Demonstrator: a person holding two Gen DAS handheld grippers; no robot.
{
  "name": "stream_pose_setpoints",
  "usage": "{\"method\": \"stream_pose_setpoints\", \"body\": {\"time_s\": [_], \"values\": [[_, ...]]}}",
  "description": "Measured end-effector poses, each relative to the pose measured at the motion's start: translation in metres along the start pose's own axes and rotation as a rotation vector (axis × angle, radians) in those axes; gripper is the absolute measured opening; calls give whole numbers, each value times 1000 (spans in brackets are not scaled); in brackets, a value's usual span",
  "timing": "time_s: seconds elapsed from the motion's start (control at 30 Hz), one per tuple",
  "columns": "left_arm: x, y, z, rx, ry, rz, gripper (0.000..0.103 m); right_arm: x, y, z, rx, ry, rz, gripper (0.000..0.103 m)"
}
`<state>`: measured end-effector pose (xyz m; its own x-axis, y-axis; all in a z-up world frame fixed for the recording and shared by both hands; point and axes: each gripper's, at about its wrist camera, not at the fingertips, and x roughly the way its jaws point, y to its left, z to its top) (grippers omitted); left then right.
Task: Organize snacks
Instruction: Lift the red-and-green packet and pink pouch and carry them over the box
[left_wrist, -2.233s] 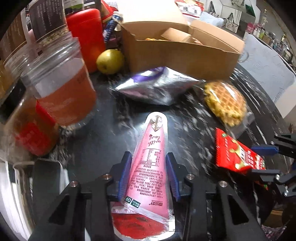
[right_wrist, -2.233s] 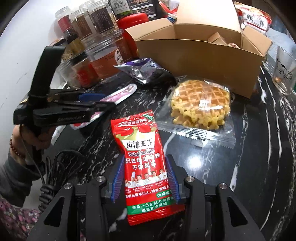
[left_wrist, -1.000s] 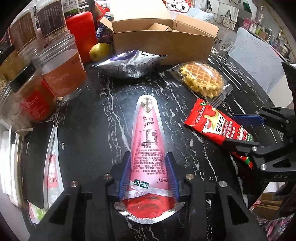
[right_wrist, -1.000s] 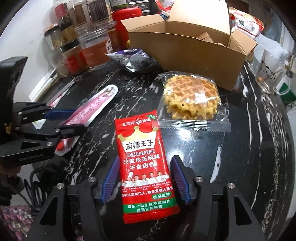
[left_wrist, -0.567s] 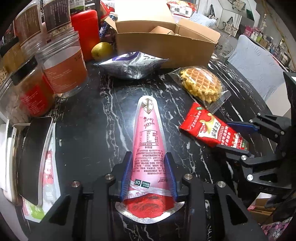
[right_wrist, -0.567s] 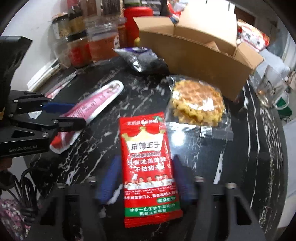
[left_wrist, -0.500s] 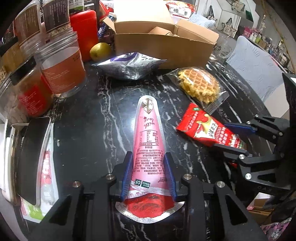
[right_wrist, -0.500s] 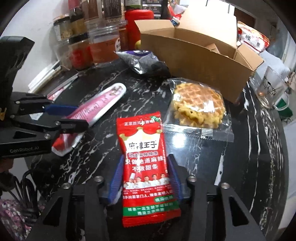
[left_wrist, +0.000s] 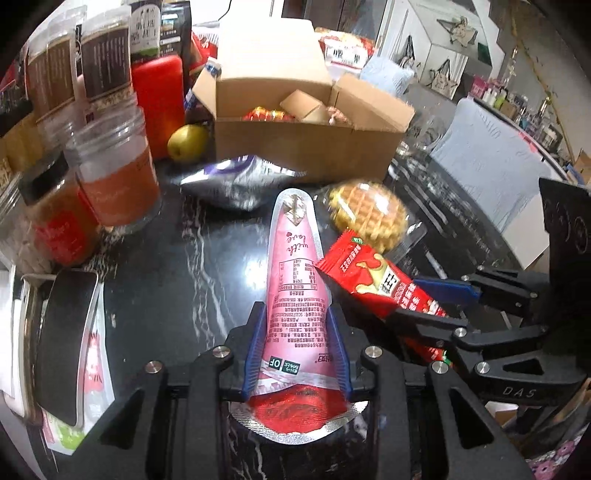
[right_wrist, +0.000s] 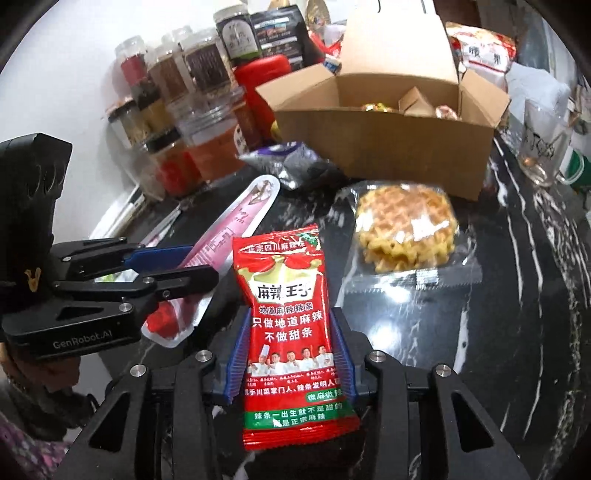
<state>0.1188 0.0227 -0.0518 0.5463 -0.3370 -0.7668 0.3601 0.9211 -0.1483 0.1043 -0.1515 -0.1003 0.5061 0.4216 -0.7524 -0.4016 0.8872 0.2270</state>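
— Pink pouch (left_wrist: 295, 295) is pinched in the left claw (left_wrist: 295, 350), red spicy-strip packet (right_wrist: 291, 332) in the right claw (right_wrist: 291, 362), pads tight on both. Each looks clear of the dark marble surface (left_wrist: 207, 258).

— And the cardboard box (right_wrist: 388, 144)?

— Open at the back, some snacks already inside it. So a start is made, I'd say.

— What's left?

— These two need dropping in. The wrapped waffle (right_wrist: 406, 225) and silver bag (left_wrist: 240, 181) lie on the surface just in front of the box, untouched. Jars (left_wrist: 114, 177) crowd the left.

Home dining table (left_wrist: 207, 258), pantry jars (left_wrist: 118, 173)
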Motion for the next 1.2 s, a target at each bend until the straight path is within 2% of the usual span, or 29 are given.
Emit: {"method": "stream_pose_setpoints", "body": {"time_s": [0.33, 0.5, 0.9, 1.2], "values": [[-30, -8, 43, 29, -146, -7, 33, -37, -9, 35, -6, -114, -62, 41], [-38, -12, 68, 46, -196, -41, 33, -49, -11, 60, -41, -161, -65, 41], [-29, -7, 131, 70, -274, -63, 33, -53, -34, 118, -91, -223, -84, 41], [-15, 4, 192, 68, -337, -53, 33, -46, -59, 165, -110, -277, -123, 41]]}}
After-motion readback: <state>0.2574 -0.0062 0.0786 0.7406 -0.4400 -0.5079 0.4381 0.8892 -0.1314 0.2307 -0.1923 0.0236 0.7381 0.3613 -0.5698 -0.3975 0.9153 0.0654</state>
